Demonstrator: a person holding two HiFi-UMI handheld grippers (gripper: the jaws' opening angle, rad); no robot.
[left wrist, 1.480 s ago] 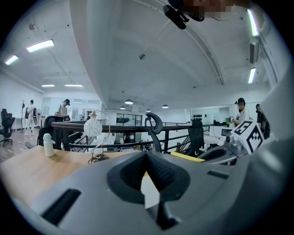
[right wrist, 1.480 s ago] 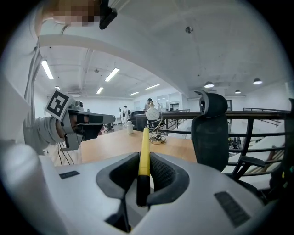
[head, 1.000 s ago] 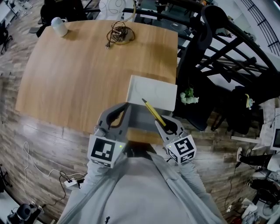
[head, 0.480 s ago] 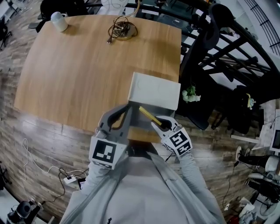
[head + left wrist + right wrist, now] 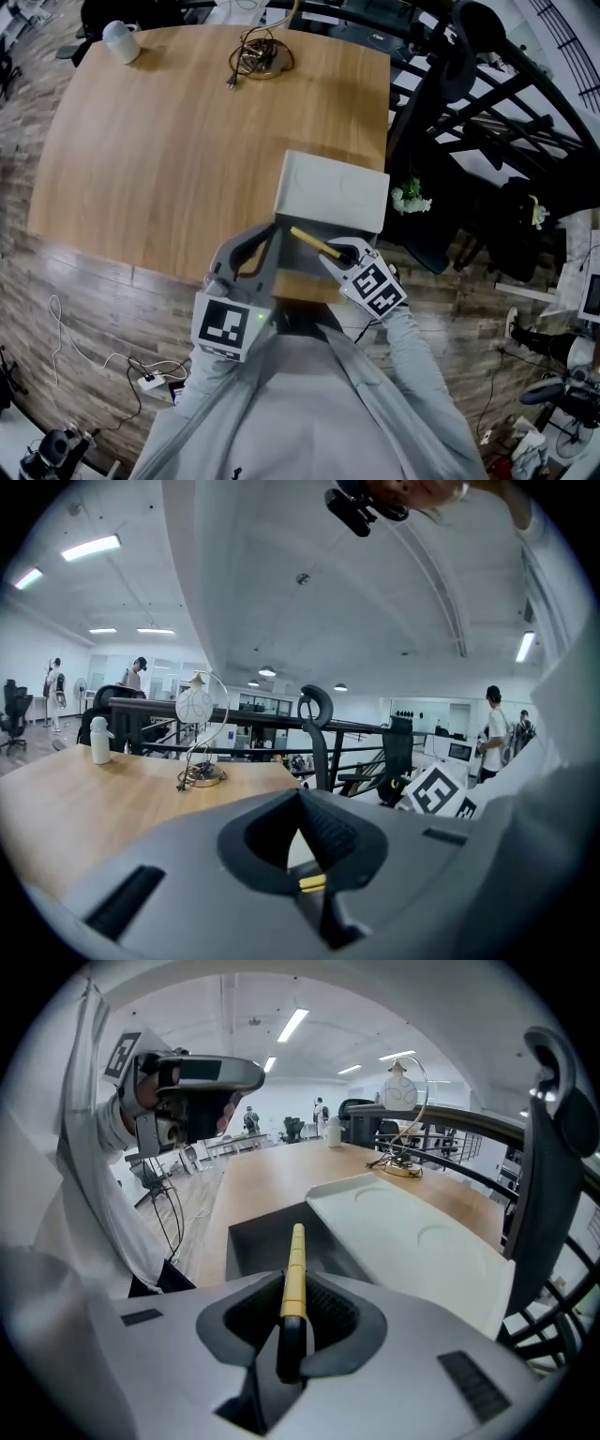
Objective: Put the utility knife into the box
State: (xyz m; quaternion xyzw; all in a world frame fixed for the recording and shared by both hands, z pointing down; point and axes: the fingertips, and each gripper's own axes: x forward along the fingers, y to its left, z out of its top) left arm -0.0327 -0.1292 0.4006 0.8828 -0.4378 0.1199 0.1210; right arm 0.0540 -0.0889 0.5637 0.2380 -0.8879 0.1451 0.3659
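A yellow utility knife [image 5: 314,242] with a black end is clamped in my right gripper [image 5: 339,255], which is shut on it. The knife [image 5: 295,1269] sticks out forward and down over the open grey box [image 5: 258,1241]. The box [image 5: 295,270] sits at the table's near edge, with its white lid [image 5: 333,192] folded back behind it. My left gripper [image 5: 267,236] rests at the box's left wall. In the left gripper view its tips [image 5: 302,803] meet, and I see nothing pinched between them.
The wooden table [image 5: 169,159] holds a white bottle [image 5: 120,41] at the far left corner and a coiled cable [image 5: 255,61] at the back. A black chair [image 5: 441,112] and railing stand to the right. Cables [image 5: 141,380] lie on the floor.
My right gripper has come down toward the box with the knife, whose tip now points lower and more to the left. The left gripper has stayed at the box's left wall.
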